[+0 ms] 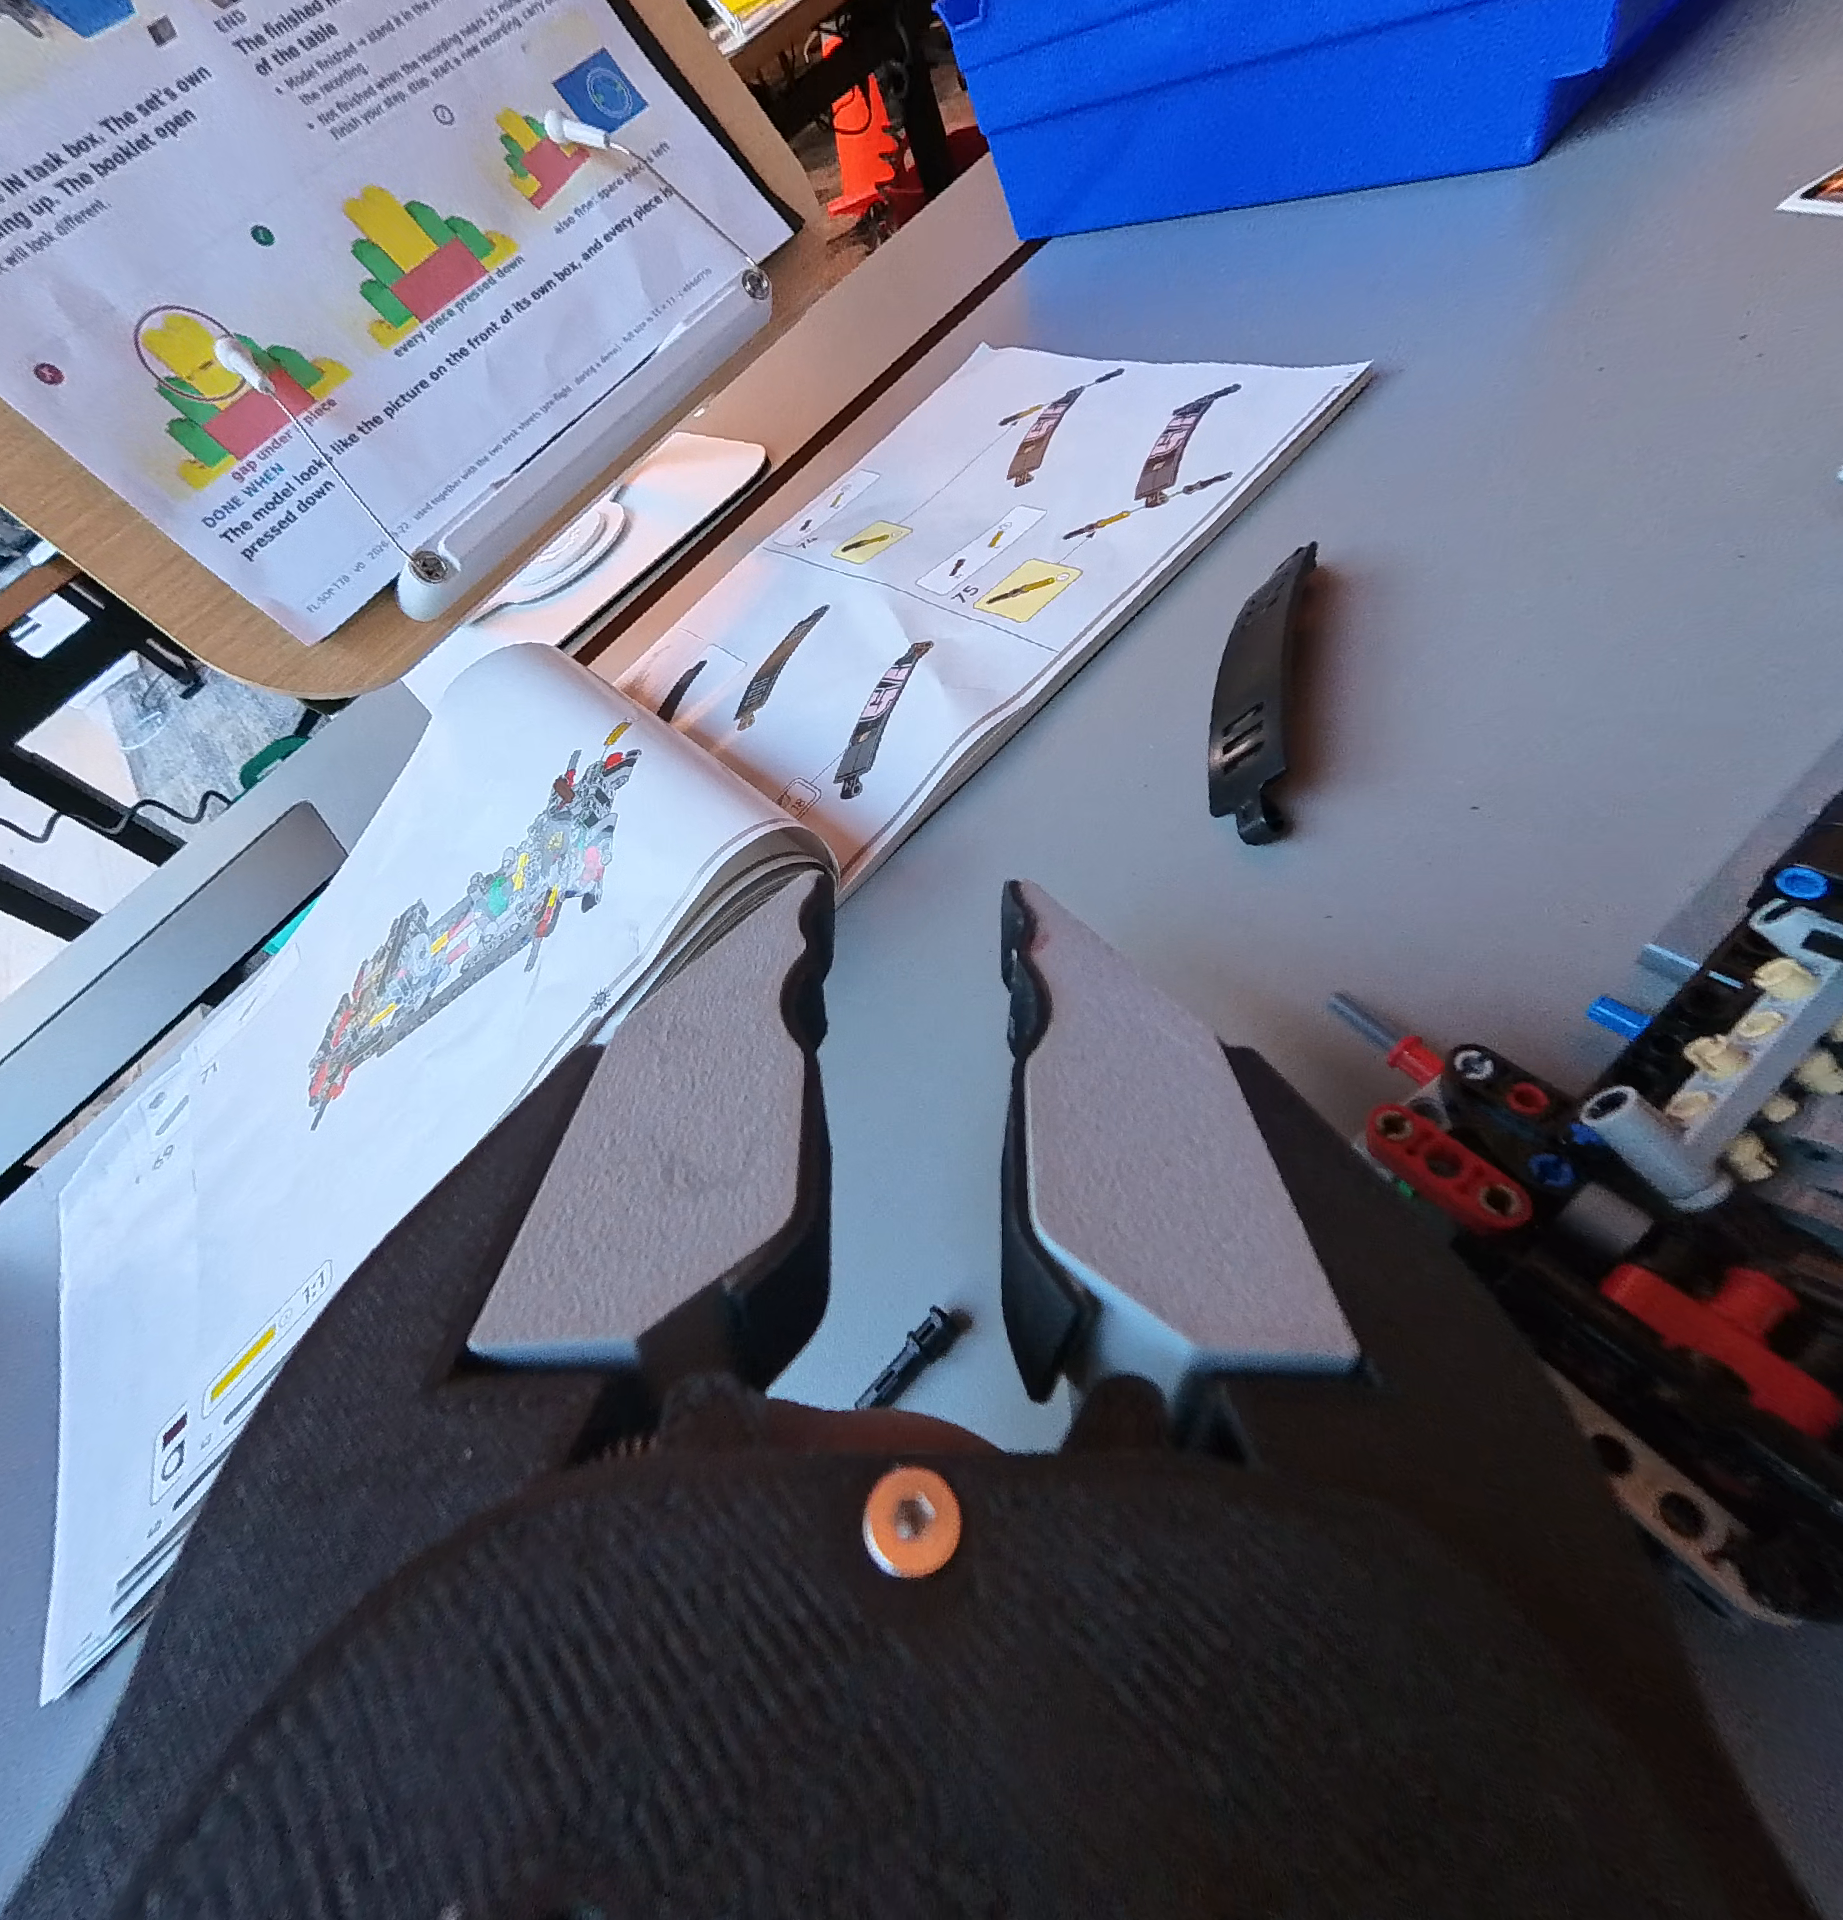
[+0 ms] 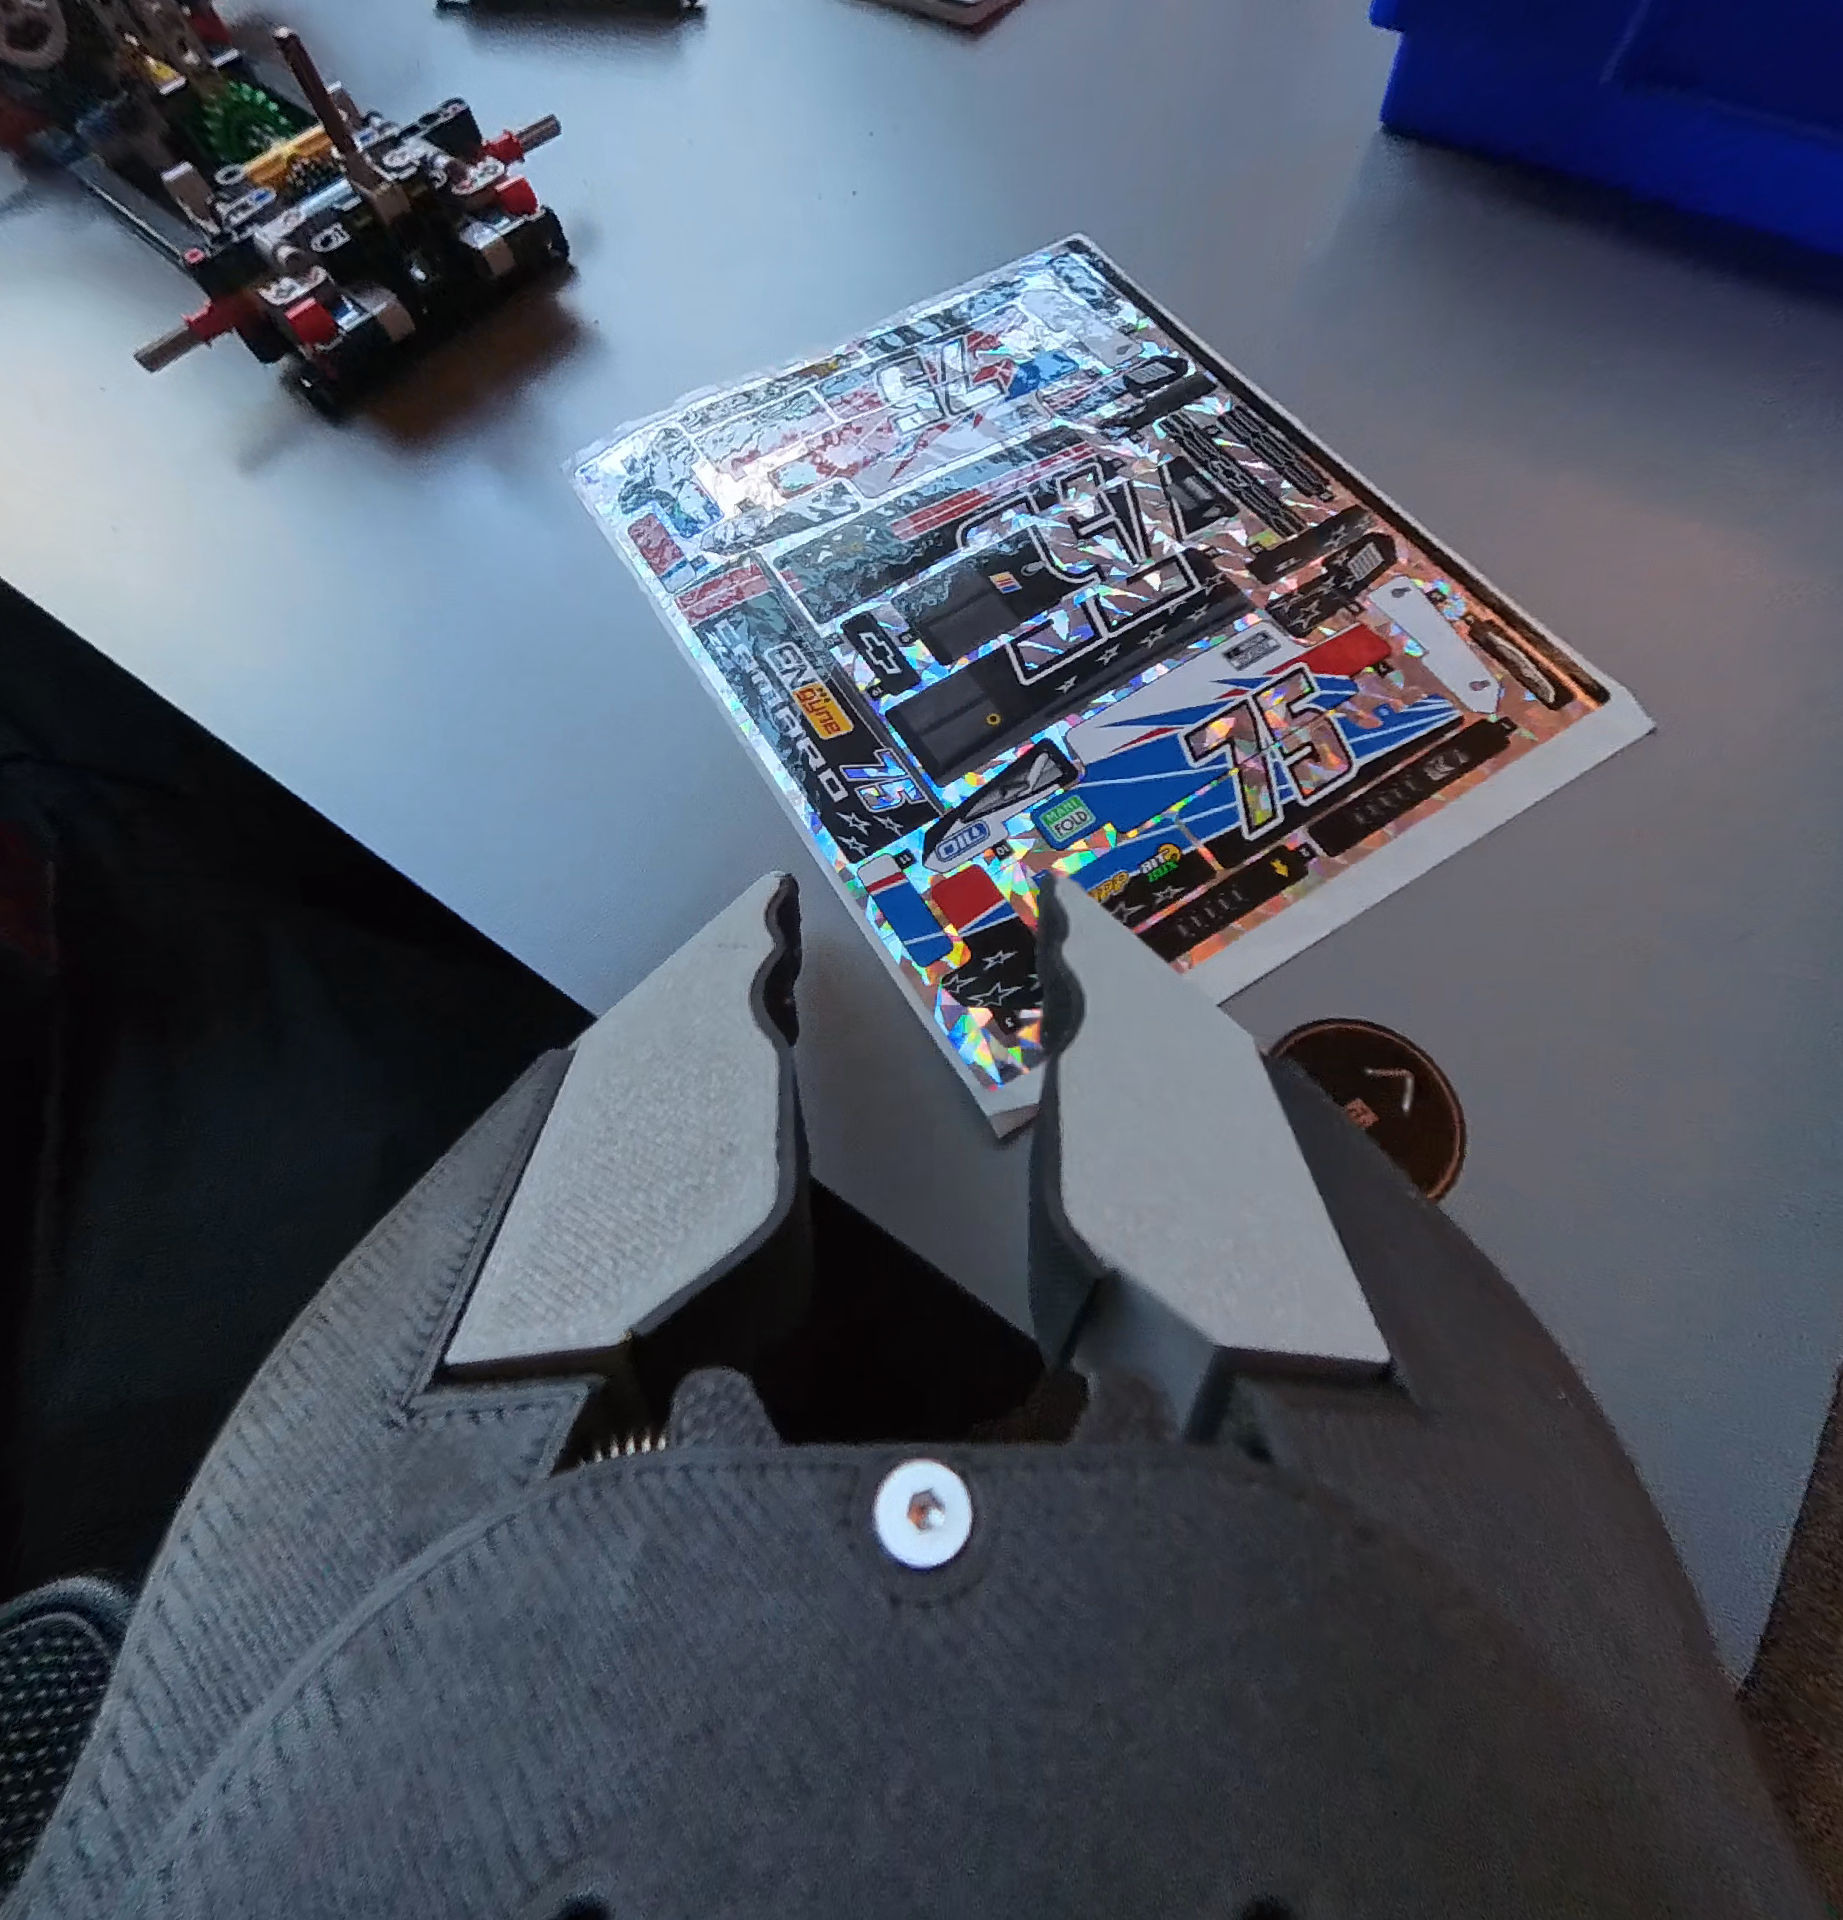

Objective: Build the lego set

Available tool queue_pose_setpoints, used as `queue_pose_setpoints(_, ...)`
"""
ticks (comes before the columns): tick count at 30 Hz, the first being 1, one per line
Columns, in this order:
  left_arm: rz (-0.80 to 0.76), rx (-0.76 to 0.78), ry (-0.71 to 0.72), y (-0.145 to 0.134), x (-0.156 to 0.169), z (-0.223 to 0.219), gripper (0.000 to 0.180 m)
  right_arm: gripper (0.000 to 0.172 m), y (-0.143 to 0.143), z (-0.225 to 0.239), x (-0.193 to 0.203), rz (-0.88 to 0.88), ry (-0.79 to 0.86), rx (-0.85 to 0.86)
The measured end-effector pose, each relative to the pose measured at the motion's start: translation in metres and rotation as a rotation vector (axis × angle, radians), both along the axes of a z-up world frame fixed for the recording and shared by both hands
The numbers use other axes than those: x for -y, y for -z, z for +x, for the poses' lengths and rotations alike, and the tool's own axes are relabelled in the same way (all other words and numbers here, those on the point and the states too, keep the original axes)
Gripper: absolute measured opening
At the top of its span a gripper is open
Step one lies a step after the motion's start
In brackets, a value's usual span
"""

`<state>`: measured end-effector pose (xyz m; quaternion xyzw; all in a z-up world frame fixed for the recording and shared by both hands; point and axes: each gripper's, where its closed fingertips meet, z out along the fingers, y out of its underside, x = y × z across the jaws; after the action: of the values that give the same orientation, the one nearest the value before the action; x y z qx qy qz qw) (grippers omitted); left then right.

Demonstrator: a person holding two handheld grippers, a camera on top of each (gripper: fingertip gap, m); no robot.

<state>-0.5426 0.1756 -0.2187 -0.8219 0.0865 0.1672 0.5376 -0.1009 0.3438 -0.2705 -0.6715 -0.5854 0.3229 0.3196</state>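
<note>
left gripper [image 1: 917, 925]: jaws apart, nothing between them, over bare grey table [image 1: 1519, 520]
near left gripper: open instruction booklet [image 1: 605, 831] at 10 o'clock, touching the left fingertip's outline; curved black panel [image 1: 1255, 696] at 1 o'clock; small black pin [image 1: 912, 1351] at 6 o'clock; brick-built model [image 1: 1675, 1143] at 3 o'clock
right gripper [image 2: 917, 925]: jaws apart, empty, over the near corner of a glittering sticker sheet [image 2: 1104, 644]
farther off: model car chassis [image 2: 356, 218] at 10 o'clock, blue bin [image 2: 1675, 104] at 1 o'clock, dark round disc [image 2: 1405, 1112] at 4 o'clock
</note>
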Motion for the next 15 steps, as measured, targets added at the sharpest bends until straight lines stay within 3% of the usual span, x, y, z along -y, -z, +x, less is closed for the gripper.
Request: queue_pose_setpoints(15, 0.0, -0.013, 0.002, 0.0, 0.0, 0.001, 0.029, 0.035, 0.003, 0.003, 0.019, -0.018, -0.069, 0.054)
